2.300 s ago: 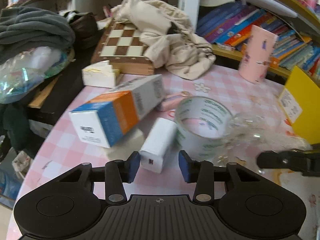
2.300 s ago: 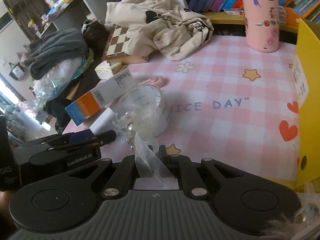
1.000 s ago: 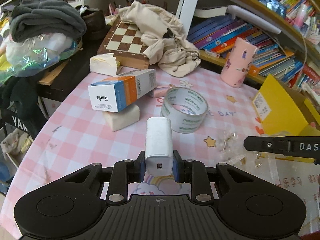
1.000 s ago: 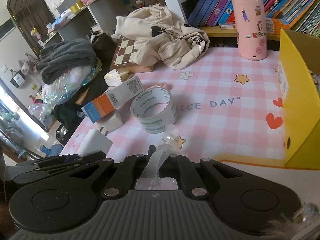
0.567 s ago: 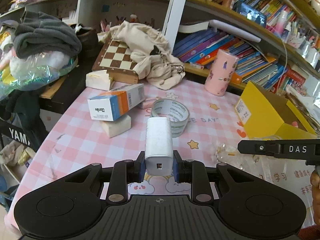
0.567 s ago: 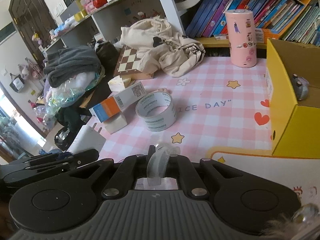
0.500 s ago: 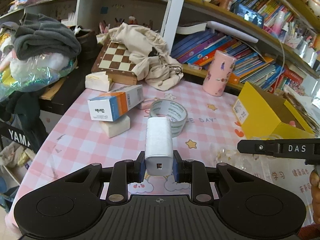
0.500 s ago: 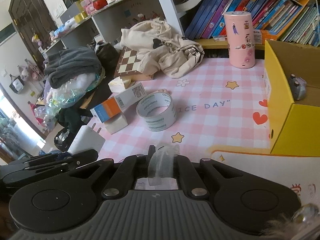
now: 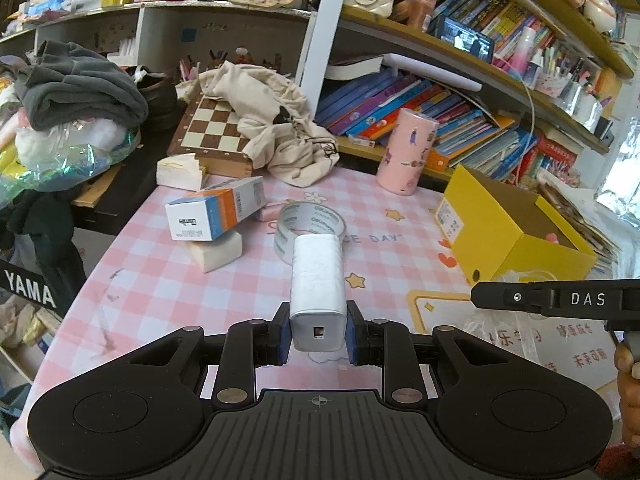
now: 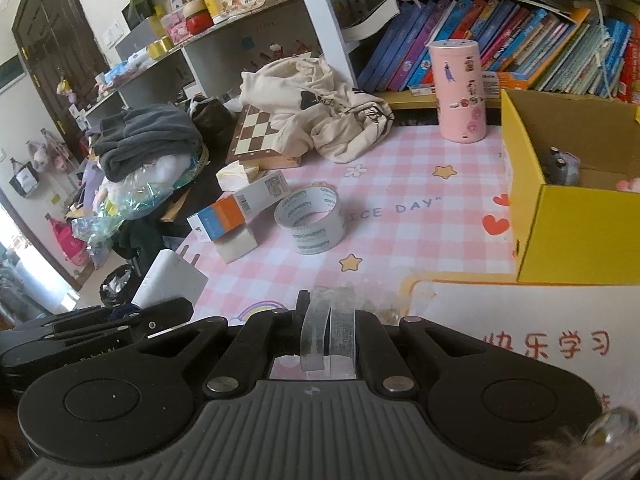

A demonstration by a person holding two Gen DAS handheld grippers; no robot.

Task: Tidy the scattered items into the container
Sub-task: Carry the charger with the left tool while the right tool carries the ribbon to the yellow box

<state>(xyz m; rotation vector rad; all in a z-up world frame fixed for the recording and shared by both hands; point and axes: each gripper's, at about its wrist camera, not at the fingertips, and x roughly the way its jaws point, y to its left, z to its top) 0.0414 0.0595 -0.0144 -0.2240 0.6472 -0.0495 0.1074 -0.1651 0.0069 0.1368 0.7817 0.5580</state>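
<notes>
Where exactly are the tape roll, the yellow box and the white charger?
tape roll [image 10: 310,222]: right wrist view, outer band.
yellow box [image 9: 486,236]: left wrist view, front wall.
white charger [image 9: 317,276]: left wrist view, top face.

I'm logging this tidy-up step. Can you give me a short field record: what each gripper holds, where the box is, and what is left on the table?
left gripper: shut on white charger
right gripper: shut on clear plastic strip
container: open yellow box, right side of the table
left on table: tape roll, orange-blue carton, white block
</notes>
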